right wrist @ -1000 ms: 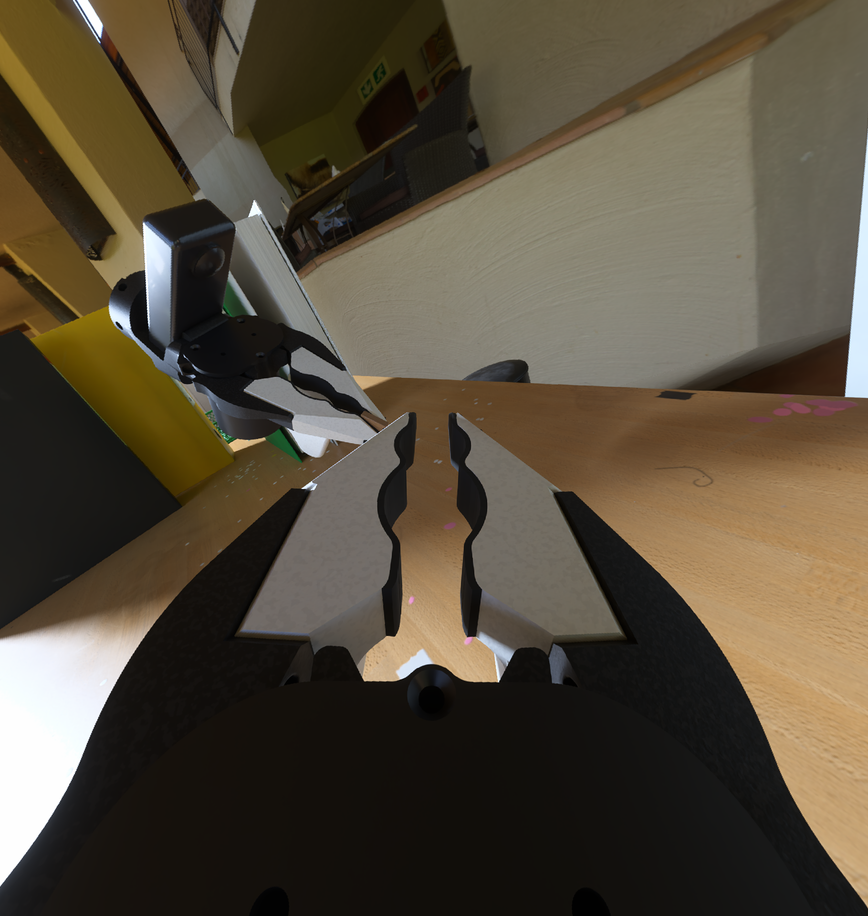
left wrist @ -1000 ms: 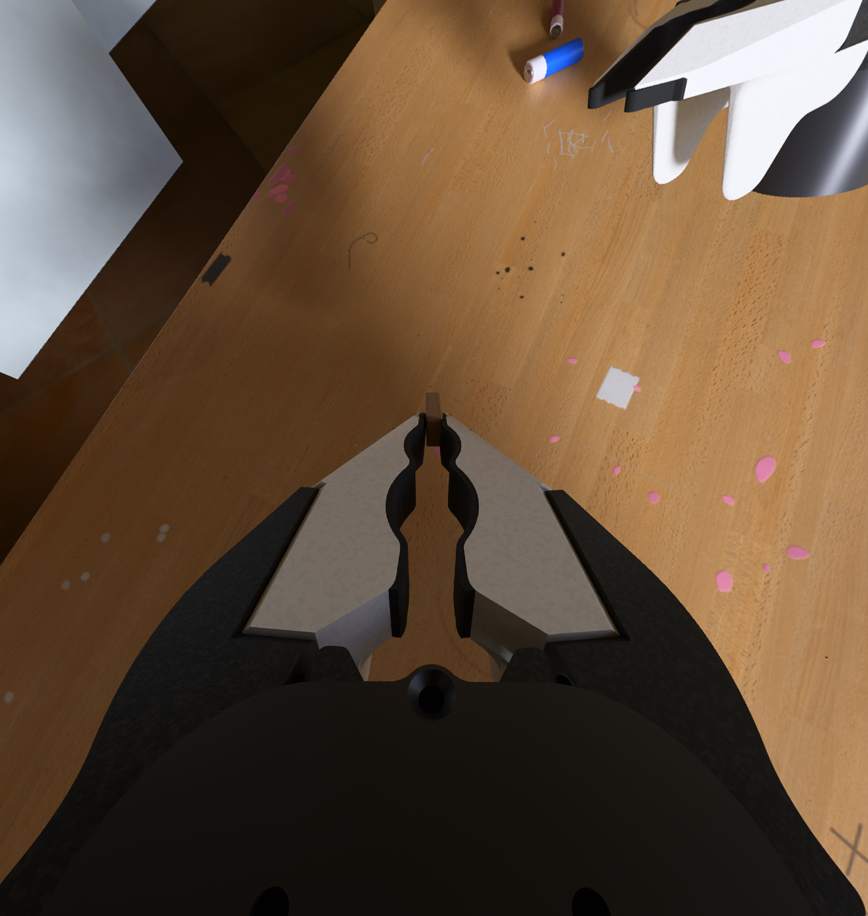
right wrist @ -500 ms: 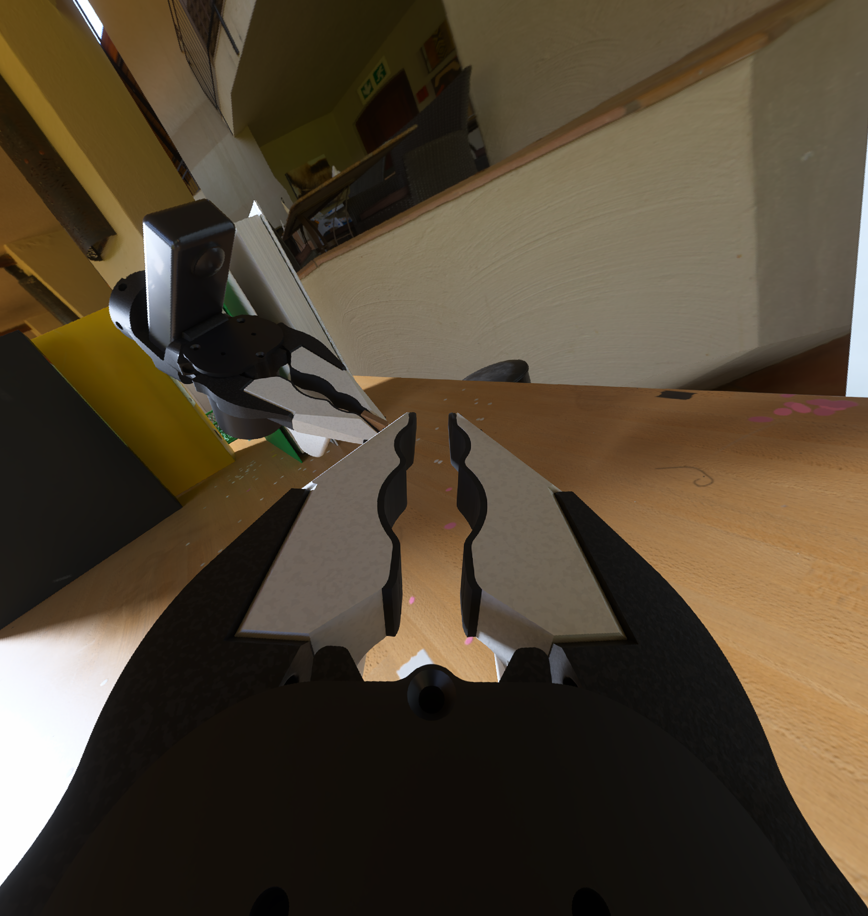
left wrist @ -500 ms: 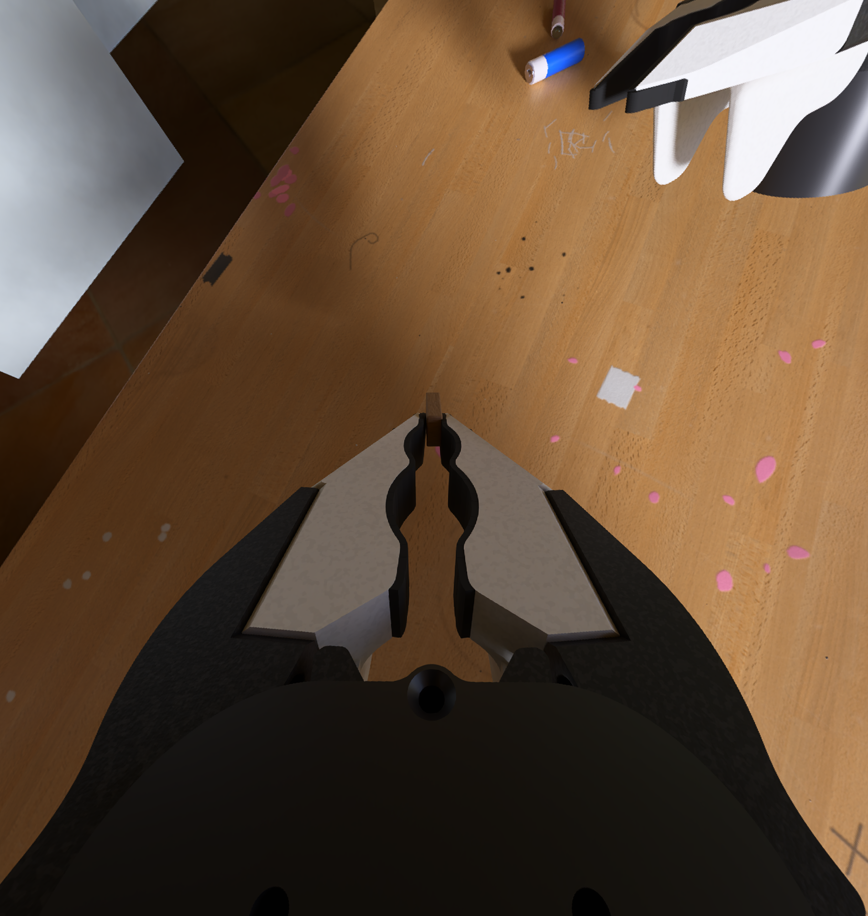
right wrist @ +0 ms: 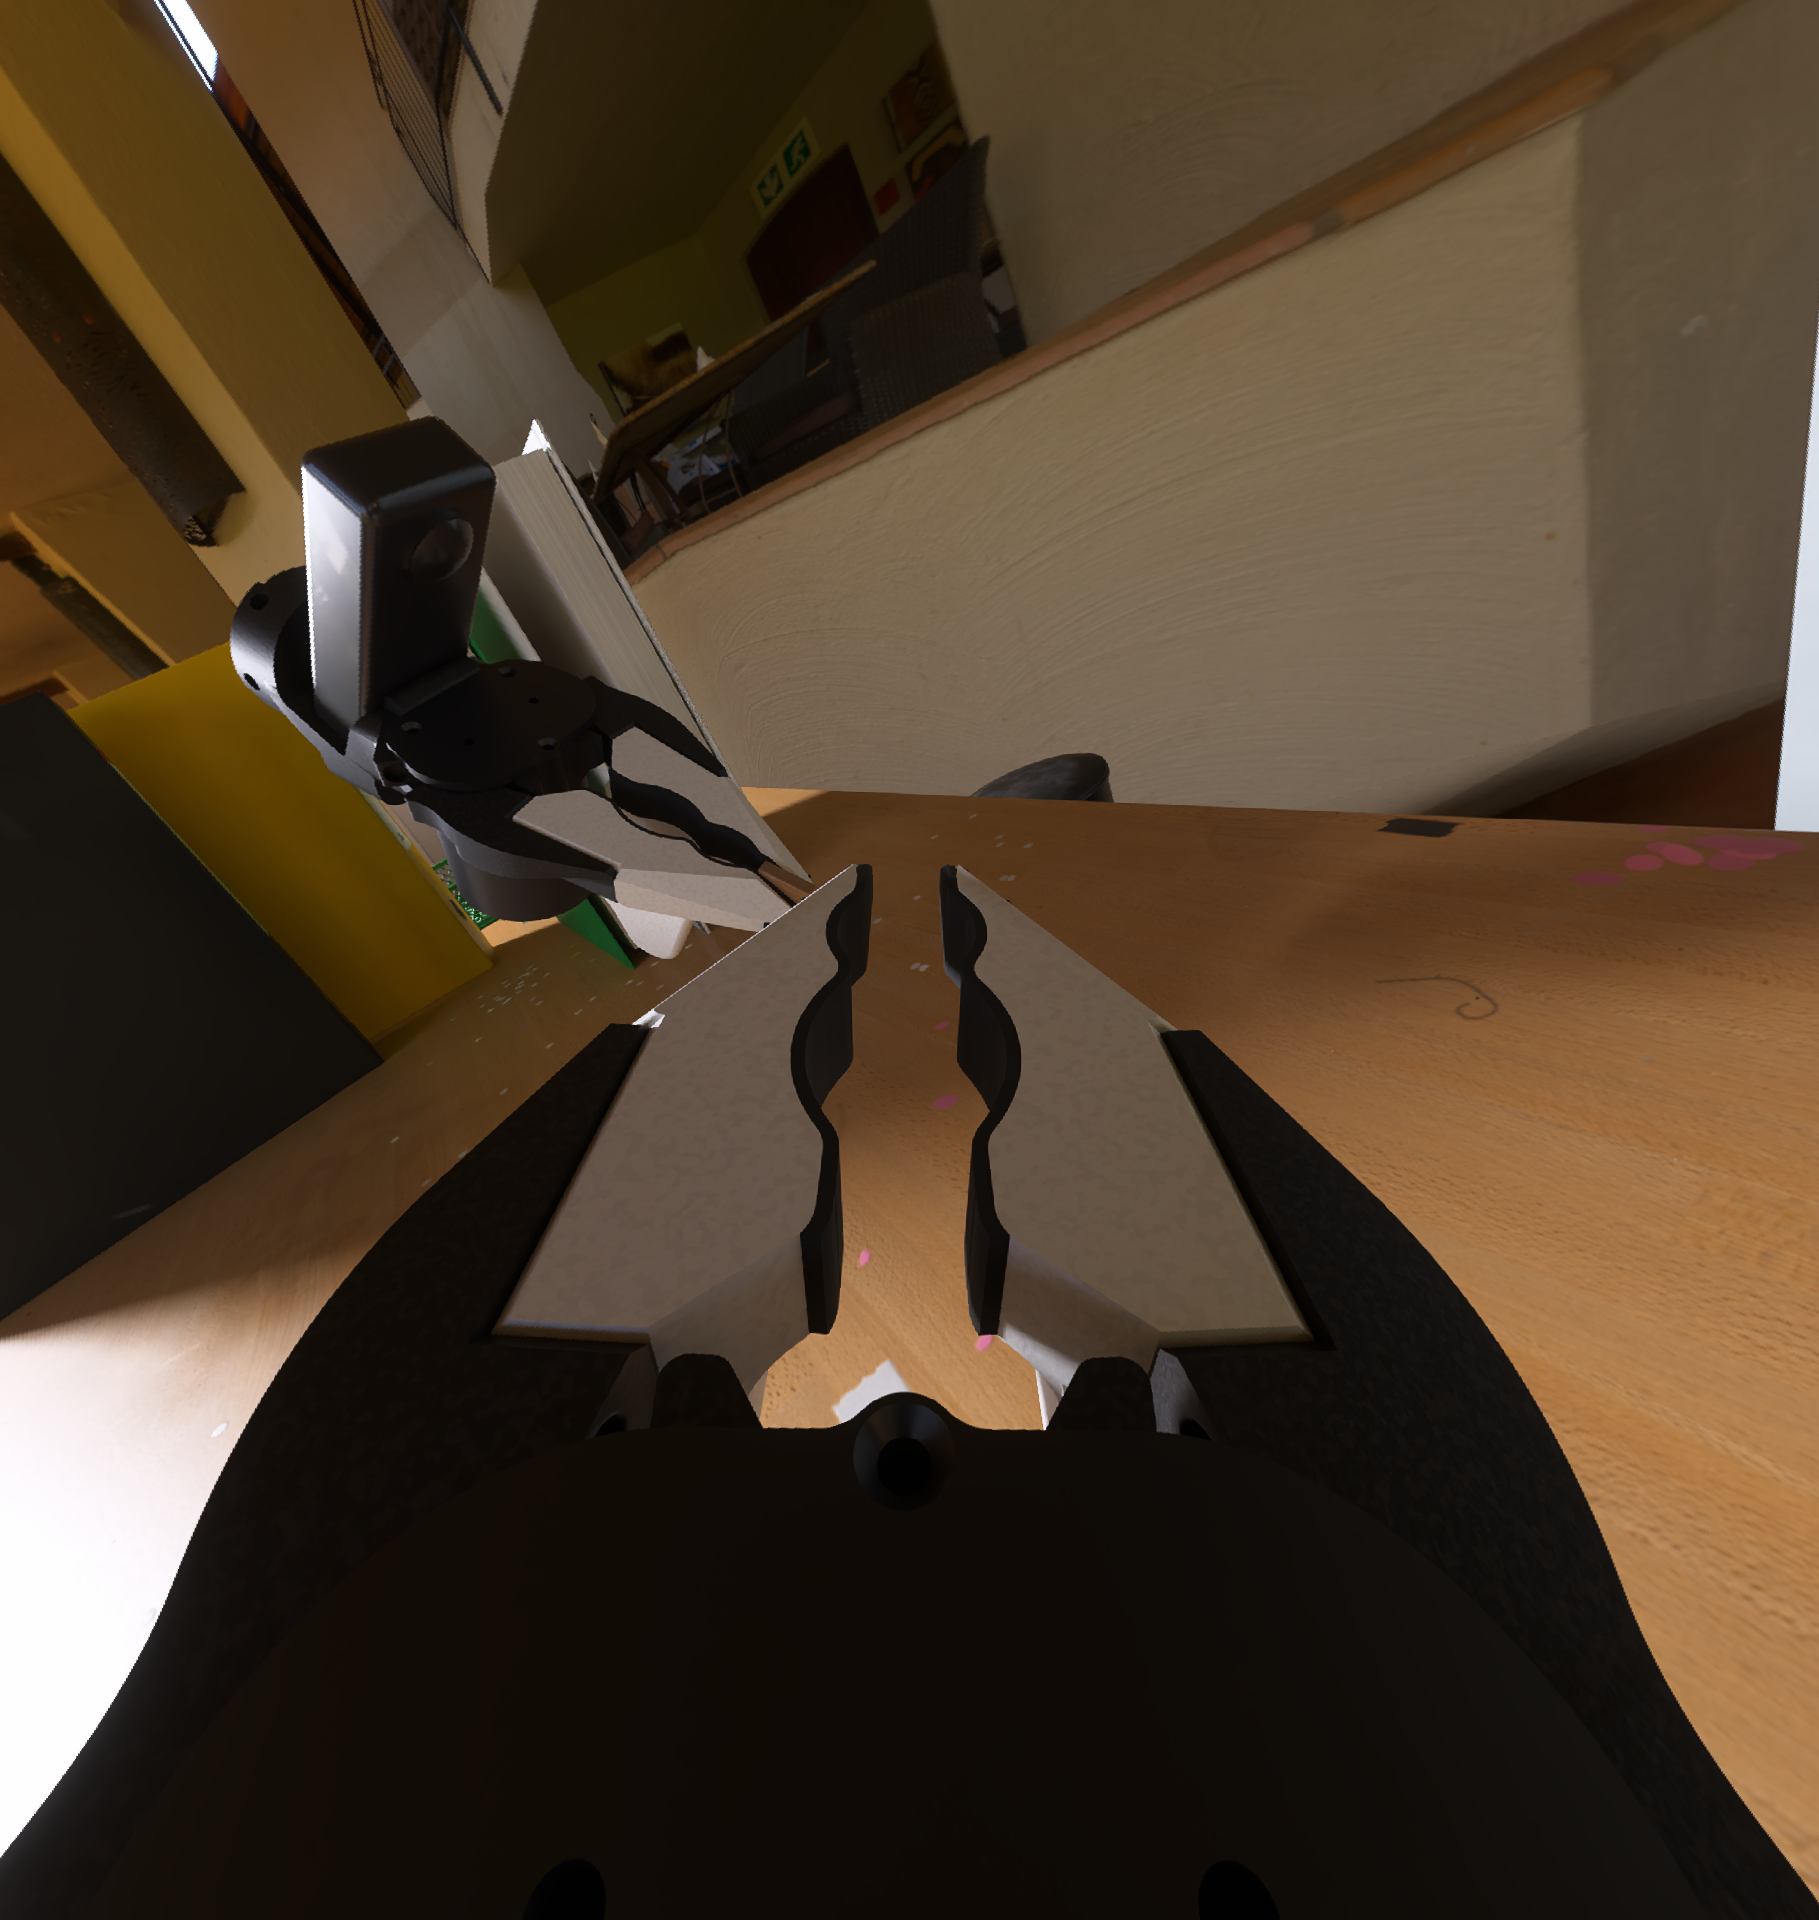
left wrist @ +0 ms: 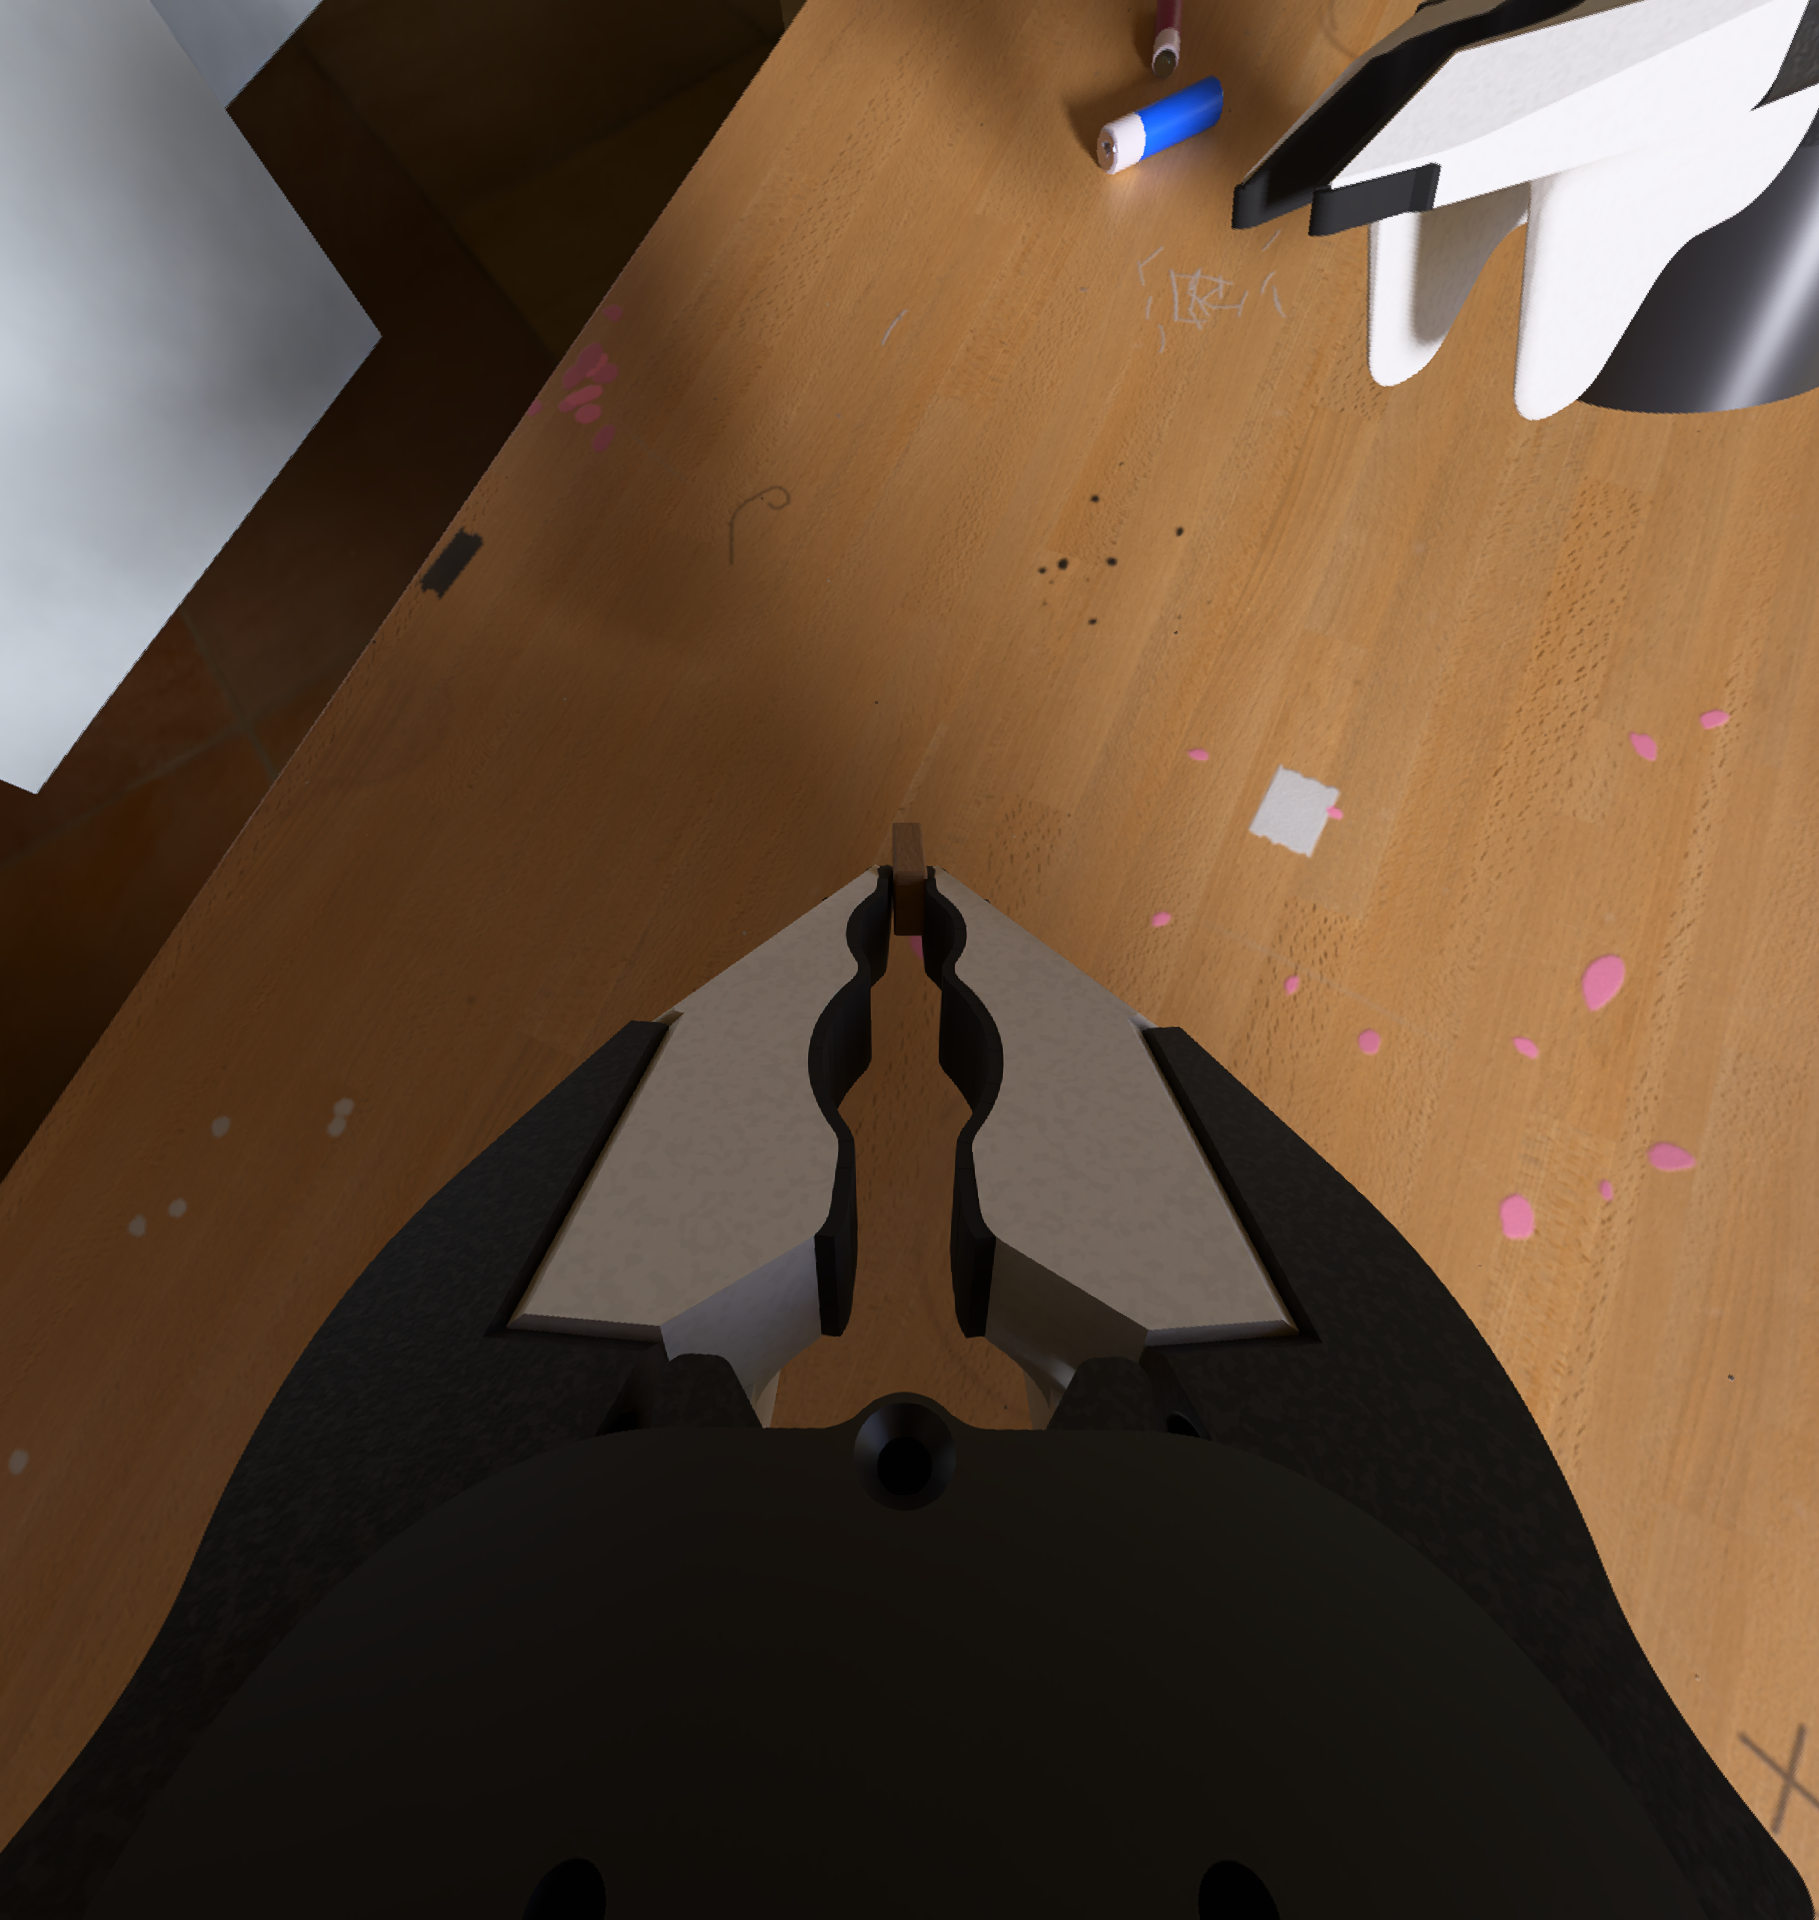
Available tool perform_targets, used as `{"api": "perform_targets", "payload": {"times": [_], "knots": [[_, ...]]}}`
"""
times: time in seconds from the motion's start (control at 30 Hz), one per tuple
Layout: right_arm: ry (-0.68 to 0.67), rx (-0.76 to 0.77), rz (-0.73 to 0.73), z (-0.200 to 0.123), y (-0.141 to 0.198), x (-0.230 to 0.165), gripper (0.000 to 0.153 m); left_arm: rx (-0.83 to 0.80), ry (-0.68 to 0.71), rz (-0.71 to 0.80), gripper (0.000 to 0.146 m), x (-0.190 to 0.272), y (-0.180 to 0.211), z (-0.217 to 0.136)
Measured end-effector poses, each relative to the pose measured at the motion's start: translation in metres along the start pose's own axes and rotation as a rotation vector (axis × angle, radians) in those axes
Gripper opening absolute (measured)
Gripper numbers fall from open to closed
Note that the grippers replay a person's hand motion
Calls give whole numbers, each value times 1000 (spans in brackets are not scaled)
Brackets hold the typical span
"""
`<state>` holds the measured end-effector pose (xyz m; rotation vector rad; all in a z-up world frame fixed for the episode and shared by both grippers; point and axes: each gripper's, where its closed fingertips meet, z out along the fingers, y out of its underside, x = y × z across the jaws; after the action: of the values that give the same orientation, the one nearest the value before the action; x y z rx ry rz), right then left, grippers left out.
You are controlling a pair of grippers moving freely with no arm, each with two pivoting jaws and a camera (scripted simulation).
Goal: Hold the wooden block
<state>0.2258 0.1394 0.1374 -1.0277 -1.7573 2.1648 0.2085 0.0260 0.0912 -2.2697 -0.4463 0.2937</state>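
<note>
In the left wrist view my left gripper (left wrist: pixel 907 883) is shut on a small thin wooden block (left wrist: pixel 907 854). The block stands upright between the fingertips, above the wooden table (left wrist: pixel 1092 644). My right gripper shows at the top right of that view (left wrist: pixel 1289 203), over the table. In the right wrist view my right gripper (right wrist: pixel 903 883) is open and empty, with a narrow gap between the tips. The left gripper shows there to the left (right wrist: pixel 780 878), a sliver of the block at its tips.
A blue and white cylinder (left wrist: pixel 1159 123) and a dark red pen tip (left wrist: pixel 1165 36) lie at the table's far side. The table's left edge (left wrist: pixel 448 566) drops to a brown floor. A black panel (right wrist: pixel 105 1018) and a yellow box (right wrist: pixel 292 831) stand at the left.
</note>
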Motion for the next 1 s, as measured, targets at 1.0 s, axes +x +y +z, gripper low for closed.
{"api": "perform_targets", "payload": {"times": [1.0], "knots": [[1, 1, -3, 0, -1, 0, 13, 115, -261, 478, 4, 5, -27, -6]]}}
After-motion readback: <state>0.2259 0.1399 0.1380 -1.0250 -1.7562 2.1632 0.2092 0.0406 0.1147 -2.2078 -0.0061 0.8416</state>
